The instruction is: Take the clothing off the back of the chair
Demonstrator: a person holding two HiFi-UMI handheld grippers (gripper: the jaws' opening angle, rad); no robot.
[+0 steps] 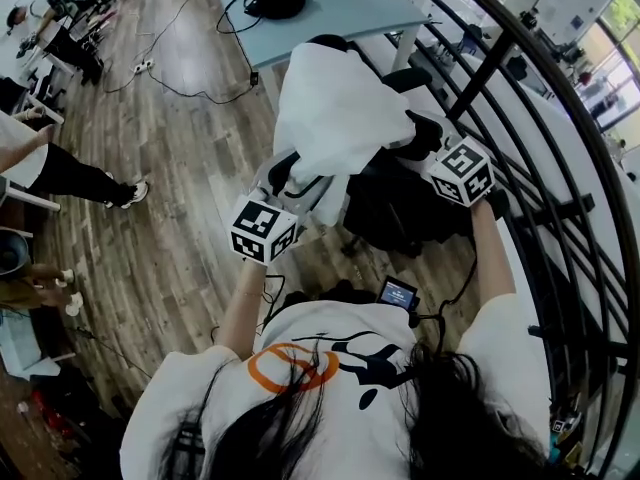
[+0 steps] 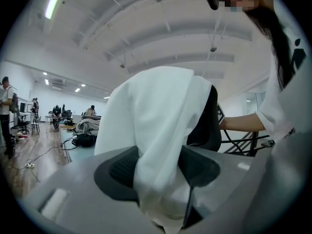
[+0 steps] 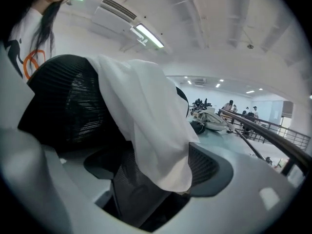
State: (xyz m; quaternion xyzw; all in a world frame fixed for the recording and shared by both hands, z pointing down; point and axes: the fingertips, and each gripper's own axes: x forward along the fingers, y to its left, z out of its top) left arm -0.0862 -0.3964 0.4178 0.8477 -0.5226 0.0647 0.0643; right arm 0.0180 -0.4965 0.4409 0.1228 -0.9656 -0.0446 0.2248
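- Far left in the head view, somebody's dark-trousered leg (image 1: 70, 176) is standing on the wood floor (image 1: 180, 148), well away from the action.
- The left gripper (image 2: 160, 168) has its claw pinching the white clothing (image 1: 338, 108). In the left gripper view a fold of the cloth is squeezed between the two dark pads (image 2: 122, 167) and bunches up below them.
- The clothing is draped over the top of the black chair (image 3: 63, 99) and hangs down both sides of the backrest. So it's not off yet.
- Behind the chair there's a pale blue table (image 1: 340, 16) with a black bag (image 1: 276, 1) and some cables on it.
- The right gripper (image 3: 153, 172) has its claw spread wide. The mesh edge of the chair back and the hanging hem of the cloth both sit in the gap. The hem looks like it brushes the right-hand pad (image 3: 204, 167), and nothing is clamped.
- In the head view the right gripper is higher up beside the chair, near its armrest (image 1: 425, 133).
- Far right, a dark metal railing (image 1: 560, 158) runs along past the person's right arm.
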